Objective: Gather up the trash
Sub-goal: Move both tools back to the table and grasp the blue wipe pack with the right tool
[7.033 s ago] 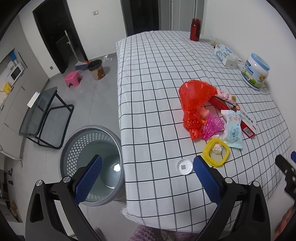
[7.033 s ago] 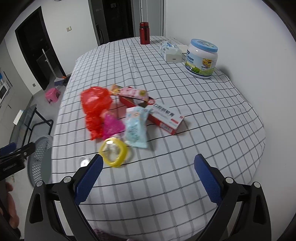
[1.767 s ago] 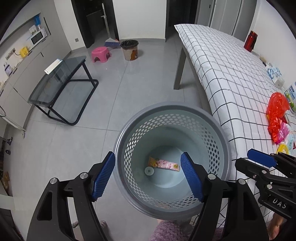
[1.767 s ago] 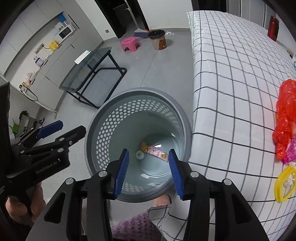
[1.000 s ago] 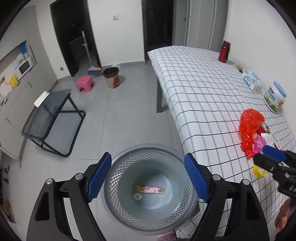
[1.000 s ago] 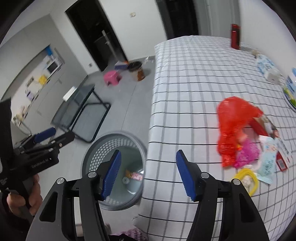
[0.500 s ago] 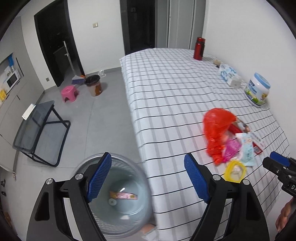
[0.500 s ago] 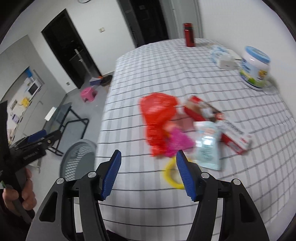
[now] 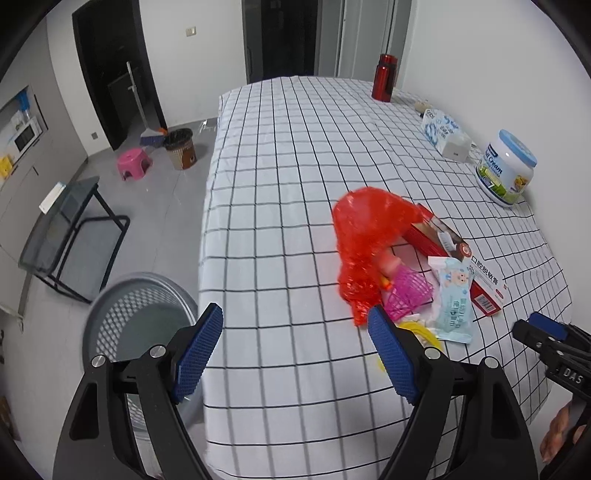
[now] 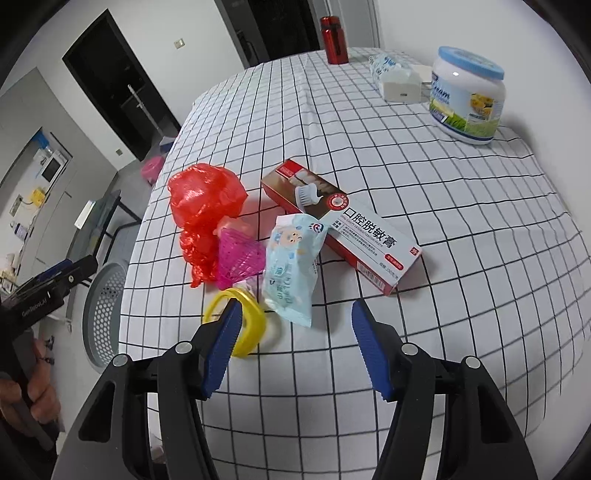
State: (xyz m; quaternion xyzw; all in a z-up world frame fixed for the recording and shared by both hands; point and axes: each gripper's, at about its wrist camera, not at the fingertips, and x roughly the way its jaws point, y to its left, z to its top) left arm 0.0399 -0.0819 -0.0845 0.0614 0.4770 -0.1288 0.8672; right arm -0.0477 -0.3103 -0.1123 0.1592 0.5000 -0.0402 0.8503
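A heap of trash lies on the checked tablecloth: a red plastic bag, a pink net, a light blue wipes packet, a red and white toothpaste box and a yellow ring lid. My right gripper hovers open just in front of the packet and the lid, with nothing between its fingers. My left gripper is open over the table's near edge, left of the red bag. The grey perforated bin stands on the floor at the table's left.
At the table's far side stand a blue-lidded white jar, a tissue pack and a red bottle. On the floor are a glass side table, a pink stool and a small brown bin.
Both grippers have swung from above the grey bin to over the table. The trash heap now lies right before the right gripper, and the bin has slid to the left edge of both views.
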